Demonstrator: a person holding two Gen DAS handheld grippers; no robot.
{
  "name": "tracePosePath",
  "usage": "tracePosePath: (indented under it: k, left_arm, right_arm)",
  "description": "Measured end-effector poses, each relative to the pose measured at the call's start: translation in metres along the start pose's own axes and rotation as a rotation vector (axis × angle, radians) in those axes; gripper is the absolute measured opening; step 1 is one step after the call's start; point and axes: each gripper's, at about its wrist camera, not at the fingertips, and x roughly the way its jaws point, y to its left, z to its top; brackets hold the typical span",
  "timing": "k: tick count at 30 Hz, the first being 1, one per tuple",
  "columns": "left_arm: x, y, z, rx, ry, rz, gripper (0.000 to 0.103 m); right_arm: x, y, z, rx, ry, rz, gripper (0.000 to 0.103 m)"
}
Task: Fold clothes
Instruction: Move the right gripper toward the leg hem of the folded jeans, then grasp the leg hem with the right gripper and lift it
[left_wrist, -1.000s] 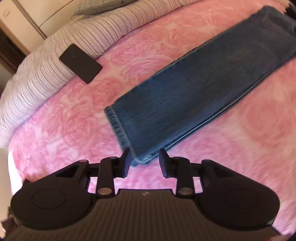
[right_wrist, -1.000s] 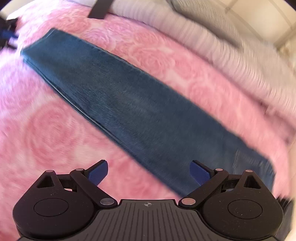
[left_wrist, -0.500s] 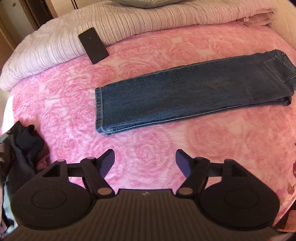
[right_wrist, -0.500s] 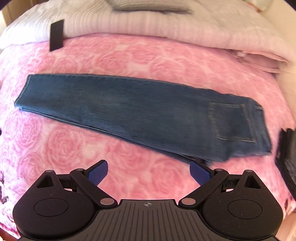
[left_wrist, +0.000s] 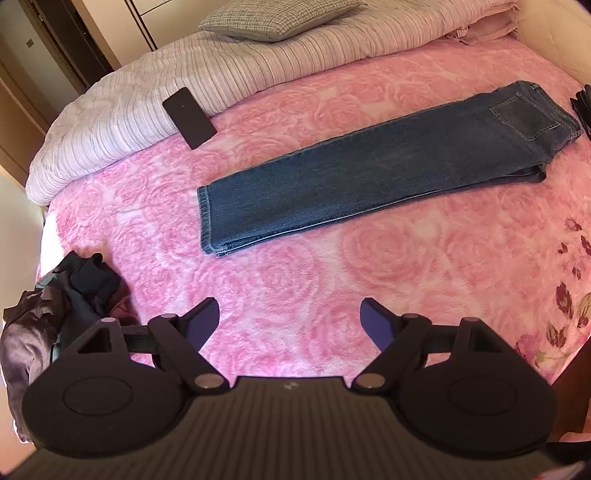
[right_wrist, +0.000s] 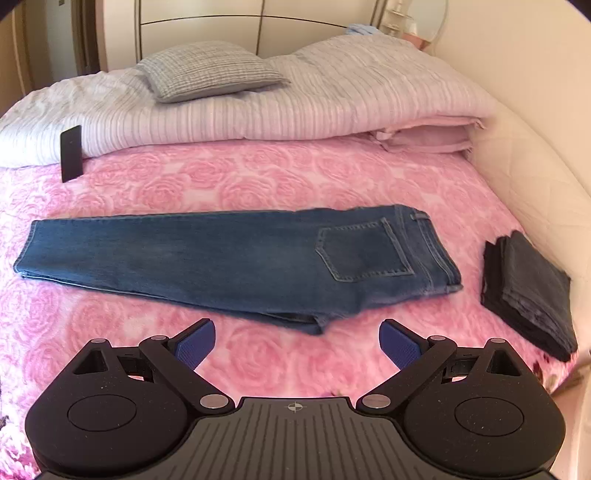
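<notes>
**Jeans halved lengthwise, ready for the cross fold**

The jeans (left_wrist: 373, 173) lie flat across the middle of the frame on the pink blanket (left_wrist: 295, 288), hem at left, waistband at upper right. The left gripper (left_wrist: 289, 322) and the right gripper (right_wrist: 296, 341) both hover spread wide, holding nothing. Best to pinch both layers at the hem corners, then carry them evenly to the waistband.

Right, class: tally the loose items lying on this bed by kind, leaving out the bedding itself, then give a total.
Jeans: 1
Folded dark garment stack: 1
Unfolded dark clothes heap: 1
Grey checked pillow: 1
Black phone-like slab: 1
Total: 5
</notes>
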Motion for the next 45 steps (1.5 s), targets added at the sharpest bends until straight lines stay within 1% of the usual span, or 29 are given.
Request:
tracePosePath:
  k: [4, 8, 10, 13, 14, 16, 19, 21, 22, 23, 24, 26, 29, 34, 42, 43, 44, 45]
  left_arm:
    - [0.009, 0.014, 0.001, -0.007, 0.006, -0.008, 0.081]
    - [0.029, 0.042, 0.004, -0.015, -0.004, -0.033, 0.081]
    - [0.040, 0.056, 0.005, -0.018, -0.008, -0.046, 0.081]
    - [0.055, 0.077, 0.007, -0.024, -0.016, -0.065, 0.081]
    - [0.060, 0.084, 0.007, -0.025, -0.018, -0.071, 0.081]
    - [0.073, 0.098, 0.005, -0.031, -0.025, -0.077, 0.081]
    - [0.093, 0.119, -0.002, -0.040, -0.037, -0.081, 0.081]
    - [0.107, 0.133, -0.007, -0.047, -0.045, -0.083, 0.081]
    - [0.114, 0.139, -0.009, -0.050, -0.049, -0.085, 0.081]
    - [0.121, 0.146, -0.011, -0.053, -0.053, -0.086, 0.081]
    - [0.128, 0.153, -0.014, -0.056, -0.057, -0.087, 0.081]
    - [0.142, 0.167, -0.018, -0.063, -0.065, -0.089, 0.081]
    - [0.162, 0.188, -0.025, -0.073, -0.078, -0.093, 0.081]
    - [0.196, 0.221, -0.037, -0.090, -0.097, -0.100, 0.081]
    - [0.208, 0.233, -0.049, -0.150, -0.074, -0.106, 0.081]
    - [0.208, 0.235, -0.049, -0.152, -0.074, -0.105, 0.081]
    - [0.208, 0.236, -0.049, -0.153, -0.073, -0.103, 0.081]
    - [0.207, 0.237, -0.048, -0.152, -0.074, -0.100, 0.081]
  right_arm:
    - [-0.007, 0.000, -0.005, 0.011, -0.001, 0.010, 0.098]
    - [-0.008, 0.025, -0.005, -0.039, -0.024, 0.029, 0.098]
    - [-0.006, 0.052, -0.004, -0.102, -0.039, 0.054, 0.098]
    - [-0.001, 0.109, -0.004, -0.245, -0.075, 0.116, 0.098]
    - [0.001, 0.129, -0.004, -0.295, -0.090, 0.127, 0.098]
    - [0.008, 0.175, -0.007, -0.396, -0.125, 0.121, 0.098]
    - [0.030, 0.244, -0.012, -0.532, -0.151, 0.156, 0.098]
    - [0.052, 0.287, -0.018, -0.644, -0.160, 0.180, 0.097]
    - [0.064, 0.308, -0.022, -0.696, -0.169, 0.193, 0.087]
    - [0.078, 0.329, -0.026, -0.748, -0.176, 0.203, 0.073]
    - [0.093, 0.349, -0.032, -0.800, -0.180, 0.205, 0.070]
    - [0.126, 0.384, -0.044, -0.880, -0.196, 0.210, 0.069]
    - [0.172, 0.427, -0.061, -0.997, -0.233, 0.228, 0.069]
    - [0.205, 0.462, -0.064, -1.084, -0.307, 0.206, 0.069]
    - [0.249, 0.513, -0.063, -1.206, -0.424, 0.156, 0.069]
    - [0.255, 0.519, -0.063, -1.221, -0.439, 0.149, 0.055]
    - [0.258, 0.523, -0.063, -1.232, -0.444, 0.145, 0.028]
    - [0.259, 0.525, -0.063, -1.237, -0.435, 0.145, 0.026]
